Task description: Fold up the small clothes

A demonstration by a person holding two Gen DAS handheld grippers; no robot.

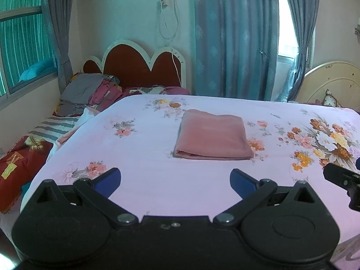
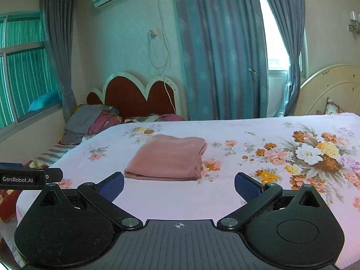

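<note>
- Pink garment (image 1: 213,135) lies folded into a neat flat rectangle on the floral bedsheet (image 1: 139,157), roughly mid-bed, ahead of both tools and well apart from them.
- Left tool (image 1: 175,180): fingers spread wide, holding nothing, hovering above the near part of the bed.
- Right tool (image 2: 179,184): likewise spread wide and empty; the garment sits just beyond its tips, a little to the left.
- Handling, as a judgement: looks like soft fleecy knit, light, limp, not fragile; layers likely to slide and splay if lifted by one corner.
- Rounded fold runs along the near edge (image 2: 162,176); loose stacked edges show on the right side (image 2: 202,150).
- Best hold: pinch all layers at both near corners, one tool each.
- Pile of other clothes (image 1: 90,90) sits by the red headboard (image 1: 135,65).
</note>
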